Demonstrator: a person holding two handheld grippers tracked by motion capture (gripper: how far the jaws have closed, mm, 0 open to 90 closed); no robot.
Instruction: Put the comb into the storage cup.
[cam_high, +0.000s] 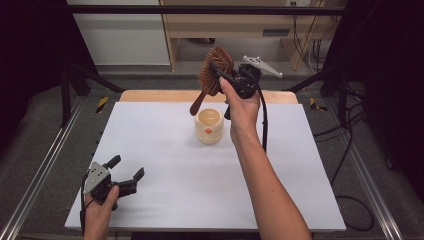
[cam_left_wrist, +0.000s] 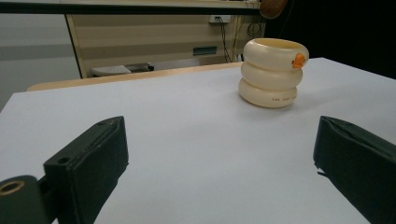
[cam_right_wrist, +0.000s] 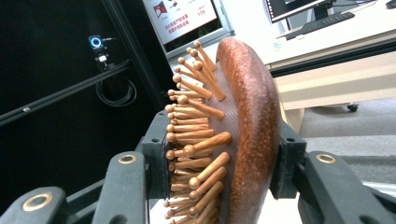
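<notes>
A brown wooden hairbrush (cam_high: 214, 72) with wooden pins hangs in the air above the far middle of the table, handle pointing down-left. My right gripper (cam_high: 223, 75) is shut on its head; in the right gripper view the jaws clamp the brush head (cam_right_wrist: 233, 130) from both sides. Just below the brush a cream ribbed cup (cam_high: 209, 125) with an orange mark stands upright on the white tabletop (cam_high: 165, 165). My left gripper (cam_high: 127, 171) rests at the near left of the table, open and holding nothing. The left gripper view has the cup (cam_left_wrist: 273, 72) ahead to the right.
A wooden strip (cam_high: 150, 96) runs along the far edge of the table. Metal frame rails (cam_high: 40, 170) flank both sides. Beyond the table stand a wooden shelf unit (cam_high: 235, 25) and trailing cables (cam_high: 350, 150).
</notes>
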